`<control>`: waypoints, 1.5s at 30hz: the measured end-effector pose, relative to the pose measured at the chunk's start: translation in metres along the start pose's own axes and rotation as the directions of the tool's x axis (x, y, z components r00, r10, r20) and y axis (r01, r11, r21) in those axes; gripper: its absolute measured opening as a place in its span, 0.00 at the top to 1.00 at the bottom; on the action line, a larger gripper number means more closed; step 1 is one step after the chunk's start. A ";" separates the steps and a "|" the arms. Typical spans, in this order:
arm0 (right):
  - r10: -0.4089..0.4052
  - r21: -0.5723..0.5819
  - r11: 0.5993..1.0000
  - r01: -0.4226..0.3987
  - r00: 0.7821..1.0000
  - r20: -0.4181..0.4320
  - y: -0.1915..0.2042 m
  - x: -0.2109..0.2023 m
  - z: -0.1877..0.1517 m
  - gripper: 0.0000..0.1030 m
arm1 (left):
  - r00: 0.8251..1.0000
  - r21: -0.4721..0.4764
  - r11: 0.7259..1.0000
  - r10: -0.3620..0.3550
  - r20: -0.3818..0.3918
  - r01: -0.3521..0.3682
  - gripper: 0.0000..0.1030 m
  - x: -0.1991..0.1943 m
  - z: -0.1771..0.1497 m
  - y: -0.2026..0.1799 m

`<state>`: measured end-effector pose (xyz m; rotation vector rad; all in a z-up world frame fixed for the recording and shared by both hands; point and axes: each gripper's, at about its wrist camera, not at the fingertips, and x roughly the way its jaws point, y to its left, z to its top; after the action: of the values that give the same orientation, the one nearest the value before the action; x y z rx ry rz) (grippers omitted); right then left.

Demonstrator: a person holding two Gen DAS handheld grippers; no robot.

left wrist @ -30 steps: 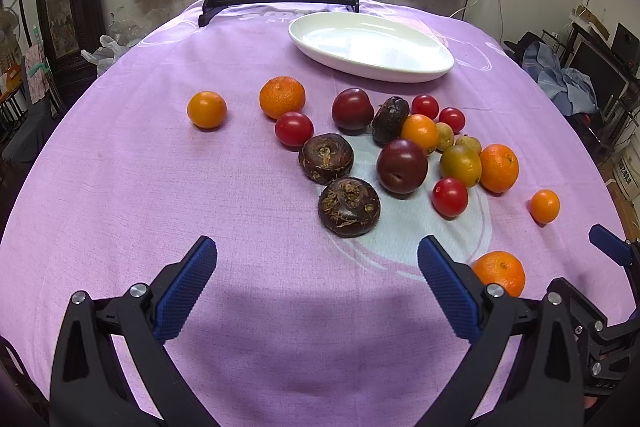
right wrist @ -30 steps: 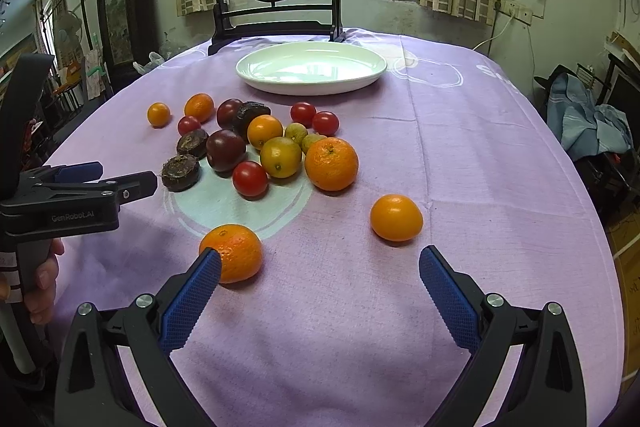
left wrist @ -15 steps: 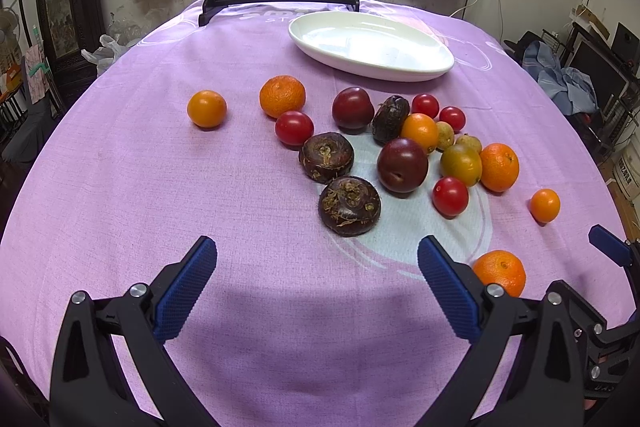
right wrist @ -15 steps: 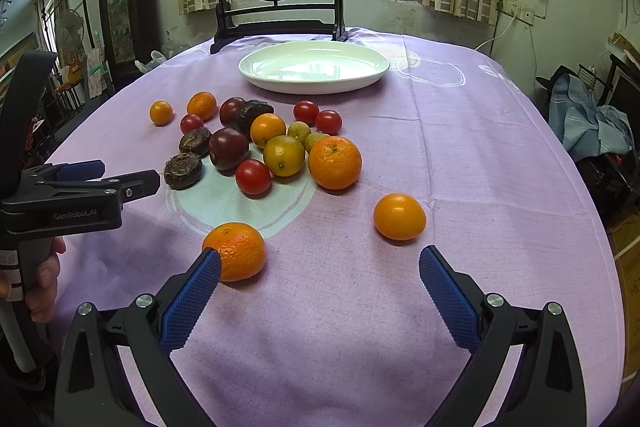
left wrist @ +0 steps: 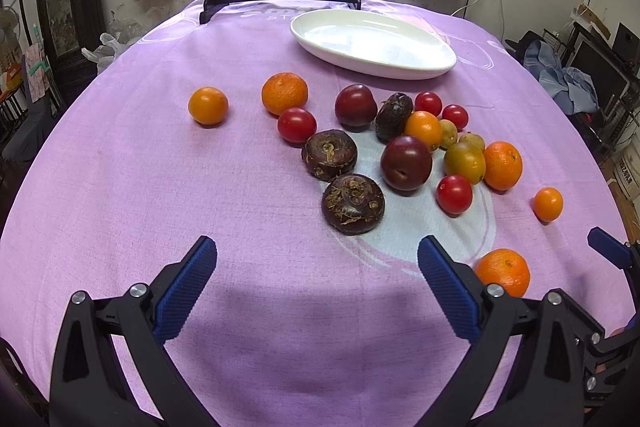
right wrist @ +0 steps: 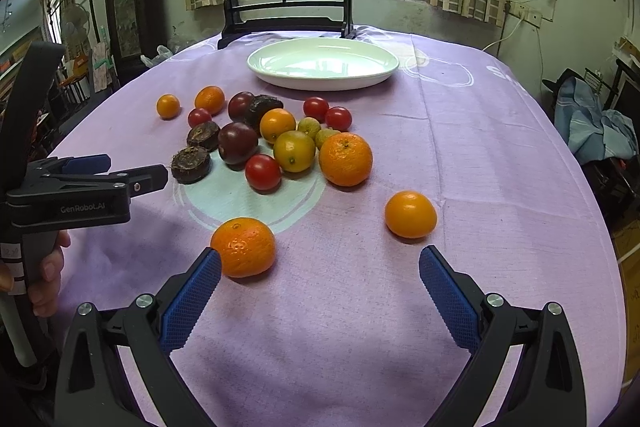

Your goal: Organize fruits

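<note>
Both tools are held low over the near edge of the purple tablecloth (right wrist: 460, 155), nothing gripped. The right gripper (right wrist: 320, 283) is spread wide, its left pad just beside the nearest mandarin (right wrist: 243, 247), probably the first pick. The left gripper (left wrist: 316, 279) is also spread wide, empty, lined up short of a dark water chestnut (left wrist: 353, 203). The fruits are scattered mid-table; the white plate (right wrist: 324, 79) at the far side sits bare, so sorting is judged not yet begun.
</note>
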<state>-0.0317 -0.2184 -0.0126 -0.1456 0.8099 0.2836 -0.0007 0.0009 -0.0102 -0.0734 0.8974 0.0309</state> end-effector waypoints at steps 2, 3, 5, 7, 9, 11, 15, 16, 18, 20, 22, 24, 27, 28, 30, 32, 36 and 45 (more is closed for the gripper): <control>0.007 -0.009 1.000 -0.007 1.000 -0.008 0.003 0.001 0.000 0.03 | 1.000 0.000 1.000 -0.003 -0.006 0.003 0.04 0.002 -0.002 0.001; 0.013 -0.015 1.000 -0.013 1.000 -0.012 0.004 0.002 -0.001 0.03 | 1.000 0.002 1.000 -0.003 -0.007 0.003 0.04 0.005 -0.002 0.003; 0.022 -0.031 0.999 -0.023 1.000 -0.020 0.009 0.004 -0.001 0.03 | 1.000 0.006 1.000 -0.003 -0.001 0.003 0.04 0.004 -0.002 0.007; 0.038 -0.057 0.998 -0.040 0.999 -0.032 0.016 0.007 -0.002 0.03 | 1.000 0.004 1.000 0.001 0.006 -0.001 0.04 0.004 -0.001 0.014; 0.058 -0.093 0.994 -0.063 0.997 -0.050 0.025 0.012 -0.002 0.06 | 1.000 -0.005 1.000 0.014 0.010 -0.014 0.04 0.005 -0.001 0.022; 0.078 -0.126 0.988 -0.087 0.994 -0.079 0.036 0.019 -0.002 0.16 | 1.000 -0.013 1.000 0.019 0.007 -0.019 0.04 0.007 0.000 0.028; 0.091 -0.162 0.980 -0.117 0.984 -0.155 0.050 0.040 0.002 0.41 | 1.000 -0.012 1.000 0.000 -0.014 0.000 0.04 0.012 0.001 0.032; 0.103 -0.161 0.978 -0.130 0.981 -0.161 0.050 0.044 0.005 0.43 | 1.000 -0.008 1.000 -0.010 -0.020 0.009 0.04 0.014 0.002 0.030; 0.095 -0.164 0.979 -0.120 0.984 -0.154 0.052 0.045 0.009 0.58 | 0.999 -0.008 0.999 -0.032 -0.038 0.032 0.04 0.019 0.002 0.028; 0.114 -0.145 0.980 -0.136 0.982 -0.151 0.047 0.045 0.013 0.58 | 0.996 -0.013 0.999 -0.052 -0.069 0.051 0.04 0.025 0.003 0.024; 0.129 -0.130 0.980 -0.148 0.982 -0.140 0.043 0.043 0.012 0.58 | 0.994 -0.010 0.997 -0.071 -0.081 0.071 0.04 0.027 0.005 0.017; 0.161 -0.111 0.978 -0.175 0.979 -0.128 0.037 0.039 0.010 0.58 | 0.995 0.014 0.997 -0.068 -0.077 0.070 0.04 0.028 0.008 0.009; 0.178 -0.099 0.977 -0.187 0.979 -0.097 0.026 0.029 0.006 0.58 | 0.996 0.069 0.996 -0.047 -0.072 0.052 0.05 0.033 0.014 -0.010; 0.175 -0.095 0.979 -0.183 0.981 -0.088 0.021 0.027 0.004 0.58 | 0.996 0.080 0.995 -0.046 -0.073 0.052 0.13 0.034 0.016 -0.014; 0.175 -0.083 0.980 -0.181 0.981 -0.080 0.014 0.024 0.003 0.58 | 0.994 0.107 0.993 -0.045 -0.095 0.055 0.36 0.042 0.017 -0.023; 0.173 -0.073 0.981 -0.178 0.983 -0.066 0.005 0.019 0.002 0.58 | 0.993 0.108 0.993 -0.038 -0.110 0.050 0.48 0.049 0.018 -0.027; 0.175 -0.068 0.982 -0.178 0.983 -0.047 -0.002 0.017 0.003 0.58 | 0.996 0.126 0.991 -0.025 -0.087 0.035 0.59 0.049 0.019 -0.030; 0.114 -0.103 0.989 -0.102 0.987 0.114 -0.020 0.003 0.073 0.58 | 0.994 0.192 0.976 -0.108 0.034 0.100 0.59 0.010 0.077 -0.023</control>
<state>0.0269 -0.2195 0.0351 -0.1746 0.6857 0.4308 0.0672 -0.0161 0.0310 0.0582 0.8470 -0.1500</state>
